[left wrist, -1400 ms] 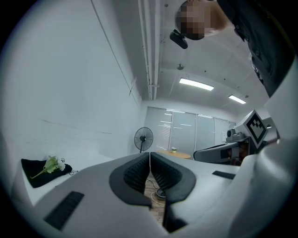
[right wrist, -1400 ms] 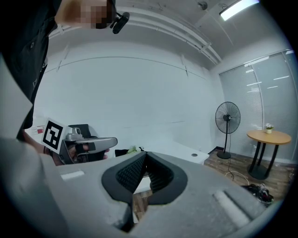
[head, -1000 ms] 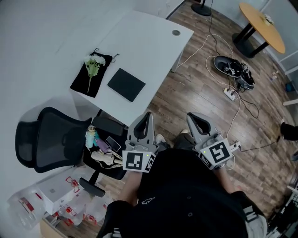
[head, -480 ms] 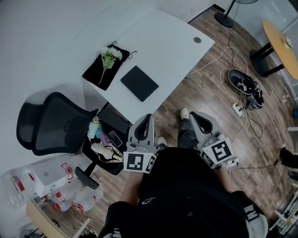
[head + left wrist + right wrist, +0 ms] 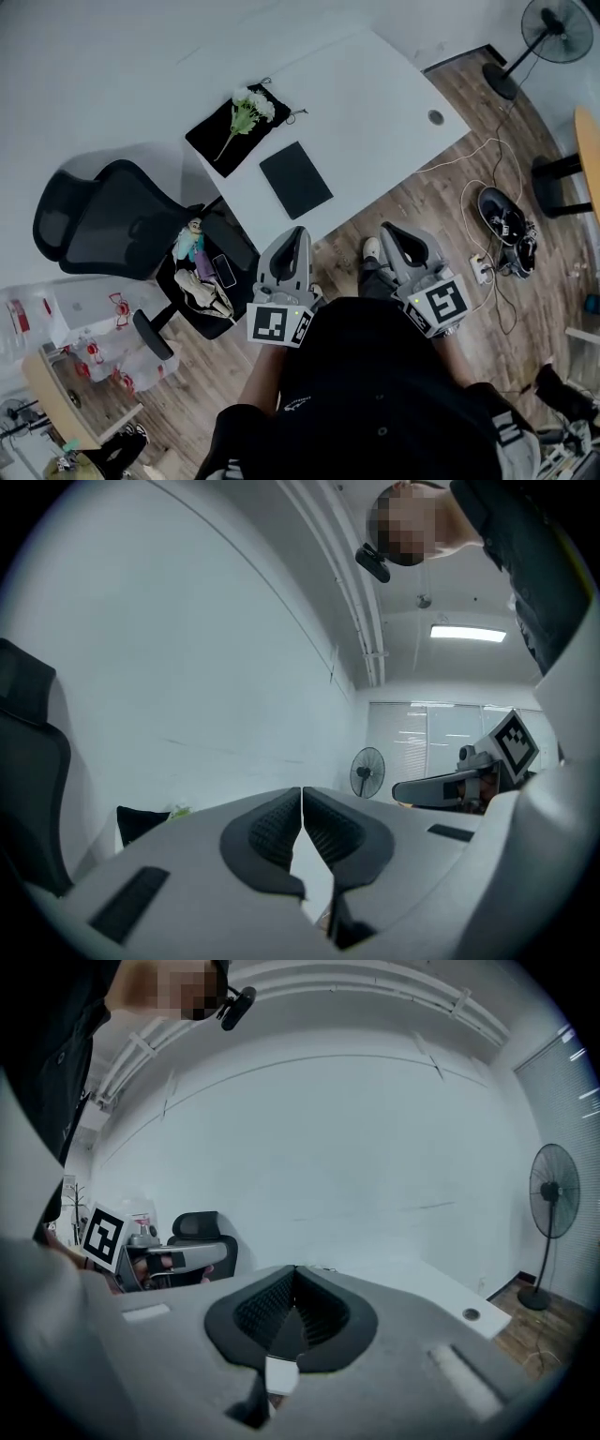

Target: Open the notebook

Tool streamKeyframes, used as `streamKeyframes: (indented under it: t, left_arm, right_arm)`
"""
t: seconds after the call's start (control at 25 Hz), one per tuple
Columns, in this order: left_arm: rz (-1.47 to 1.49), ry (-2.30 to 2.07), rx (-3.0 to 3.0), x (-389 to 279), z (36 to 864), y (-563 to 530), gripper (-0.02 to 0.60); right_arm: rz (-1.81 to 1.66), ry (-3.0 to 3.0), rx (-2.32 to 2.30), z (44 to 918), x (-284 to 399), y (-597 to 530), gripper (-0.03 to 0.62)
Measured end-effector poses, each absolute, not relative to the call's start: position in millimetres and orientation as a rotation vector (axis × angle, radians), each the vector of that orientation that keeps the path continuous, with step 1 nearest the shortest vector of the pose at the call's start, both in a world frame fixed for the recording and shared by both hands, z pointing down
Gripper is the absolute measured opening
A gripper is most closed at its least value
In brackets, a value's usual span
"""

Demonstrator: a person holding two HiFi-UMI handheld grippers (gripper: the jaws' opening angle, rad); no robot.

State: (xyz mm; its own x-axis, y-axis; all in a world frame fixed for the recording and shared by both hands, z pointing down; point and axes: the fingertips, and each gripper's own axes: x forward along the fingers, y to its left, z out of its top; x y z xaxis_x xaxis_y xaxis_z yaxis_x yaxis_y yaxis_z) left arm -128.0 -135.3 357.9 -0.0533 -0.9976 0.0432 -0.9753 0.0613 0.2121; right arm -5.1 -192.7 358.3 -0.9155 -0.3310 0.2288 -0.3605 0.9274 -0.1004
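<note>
My left gripper [image 5: 296, 240] and my right gripper [image 5: 392, 234] sit close in front of my body, side by side over the wood-plank floor [image 5: 450, 202]. Both are well apart from the white rectangular desk [image 5: 375, 84].

In the left gripper view the 2 ribbed black pads [image 5: 281, 825] meet along a thin line, so that pair is pressed together with nothing between. In the right gripper view the pads [image 5: 323, 1312] also meet at their tips, and that pair holds nothing.

The flat, dark-covered rectangular notebook [image 5: 296, 179] lies closed on the desk near its front edge, ahead of the left gripper. Neither gripper touches it. Just beside it, not touching, lies a black cloth pouch [image 5: 217, 142] with a sprig of white flowers [image 5: 249, 106] resting on it.

To the left of the desk stands a black mesh office chair [image 5: 98, 220]. Its seat carries 2 small dolls [image 5: 192, 246] and a phone [image 5: 225, 270].

At the far right a black standing fan [image 5: 561, 26] stands on the floor, and a pair of dark shoes [image 5: 506, 225] lies near a white cable [image 5: 469, 159].
</note>
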Motion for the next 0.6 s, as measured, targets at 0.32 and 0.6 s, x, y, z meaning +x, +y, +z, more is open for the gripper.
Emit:
streamKeyframes:
  t: [0.32,0.6]
  left_arm:
    - [-0.175,-2.305,1.868,-115.7,350.9,-172.8,0.009]
    - [-0.152,-2.420,1.703,-102.7,362.2,-193.5,0.009]
  right_arm:
    - [0.205,-2.909,0.309,355.4,-6.3,-253.7,0.002]
    - [0.184,-2.920,0.106,361.4,-7.4,-287.3,0.002]
